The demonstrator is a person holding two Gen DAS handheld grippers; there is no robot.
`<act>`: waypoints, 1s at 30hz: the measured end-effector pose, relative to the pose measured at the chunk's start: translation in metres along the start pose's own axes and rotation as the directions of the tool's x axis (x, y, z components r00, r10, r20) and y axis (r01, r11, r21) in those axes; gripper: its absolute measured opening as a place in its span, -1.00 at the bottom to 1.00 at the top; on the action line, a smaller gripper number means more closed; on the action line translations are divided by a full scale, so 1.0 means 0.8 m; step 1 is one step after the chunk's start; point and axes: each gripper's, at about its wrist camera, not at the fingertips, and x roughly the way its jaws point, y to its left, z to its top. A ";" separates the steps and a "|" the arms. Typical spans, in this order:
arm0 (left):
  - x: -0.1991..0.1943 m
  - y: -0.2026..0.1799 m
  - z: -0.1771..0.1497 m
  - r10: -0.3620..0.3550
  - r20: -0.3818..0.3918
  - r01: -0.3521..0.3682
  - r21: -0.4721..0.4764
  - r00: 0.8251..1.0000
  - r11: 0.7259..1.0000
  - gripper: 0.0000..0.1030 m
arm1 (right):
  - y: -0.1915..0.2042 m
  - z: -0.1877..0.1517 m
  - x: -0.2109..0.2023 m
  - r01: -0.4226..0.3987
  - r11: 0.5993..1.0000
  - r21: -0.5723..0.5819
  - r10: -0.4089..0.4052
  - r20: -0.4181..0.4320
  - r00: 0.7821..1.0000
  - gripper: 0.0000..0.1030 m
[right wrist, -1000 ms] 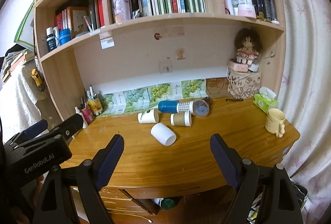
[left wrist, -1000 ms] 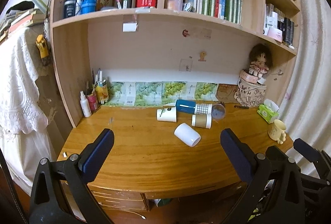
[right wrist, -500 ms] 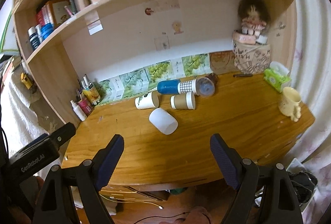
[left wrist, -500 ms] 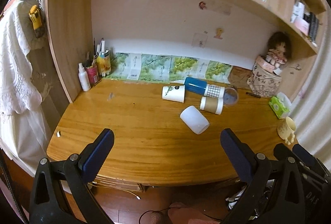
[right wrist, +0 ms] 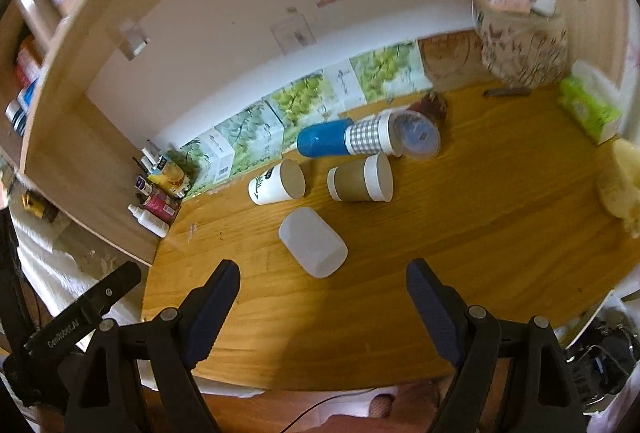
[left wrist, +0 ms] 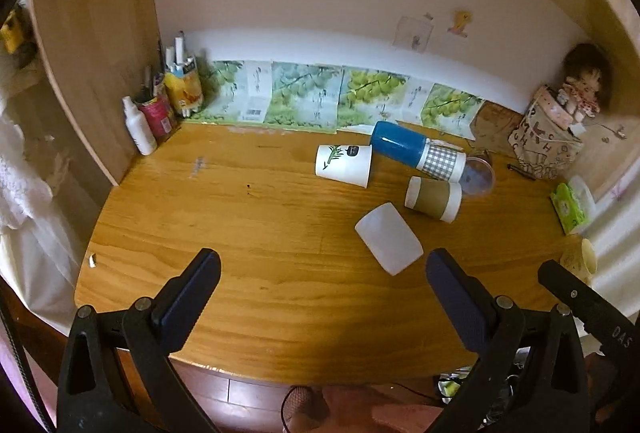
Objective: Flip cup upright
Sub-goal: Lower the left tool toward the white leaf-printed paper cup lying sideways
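Several cups lie on their sides on the wooden desk [left wrist: 240, 233]. A plain white cup [left wrist: 389, 238] lies nearest, also in the right wrist view [right wrist: 313, 242]. Behind it lie a brown-sleeved paper cup [left wrist: 433, 198] [right wrist: 360, 184], a white paper cup with a leaf print [left wrist: 344, 165] [right wrist: 277, 187] and a blue and checked tumbler [left wrist: 418, 150] [right wrist: 348, 140]. My left gripper [left wrist: 322, 269] is open and empty above the desk's front edge, left of the white cup. My right gripper [right wrist: 322, 279] is open and empty just in front of the white cup.
Bottles and pen holders [left wrist: 160, 109] stand at the back left corner. A patterned box with a doll [left wrist: 554, 137], a green tissue pack [left wrist: 570, 205] and a yellow mug [left wrist: 582, 261] stand at the right. Wooden side walls enclose the desk.
Both grippers have moved forward and tilted down toward the desk; the cups now look larger and the bookshelves have left the views. Both stay open. The cups have not moved.
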 end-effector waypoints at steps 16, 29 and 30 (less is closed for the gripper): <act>0.116 -0.047 0.091 0.218 -0.049 -0.194 0.297 0.975 0.935 0.99 | -0.045 0.095 0.161 -0.187 0.965 0.182 0.235 -0.290 0.928 0.66; 0.207 -0.084 0.110 0.288 -0.096 -0.170 0.617 0.953 0.768 0.99 | -0.065 0.127 0.256 -0.295 0.904 0.309 0.402 -0.381 0.833 0.66; 0.214 -0.086 0.108 0.292 -0.093 -0.166 0.645 0.952 0.746 0.99 | -0.066 0.128 0.260 -0.298 0.900 0.317 0.410 -0.385 0.827 0.66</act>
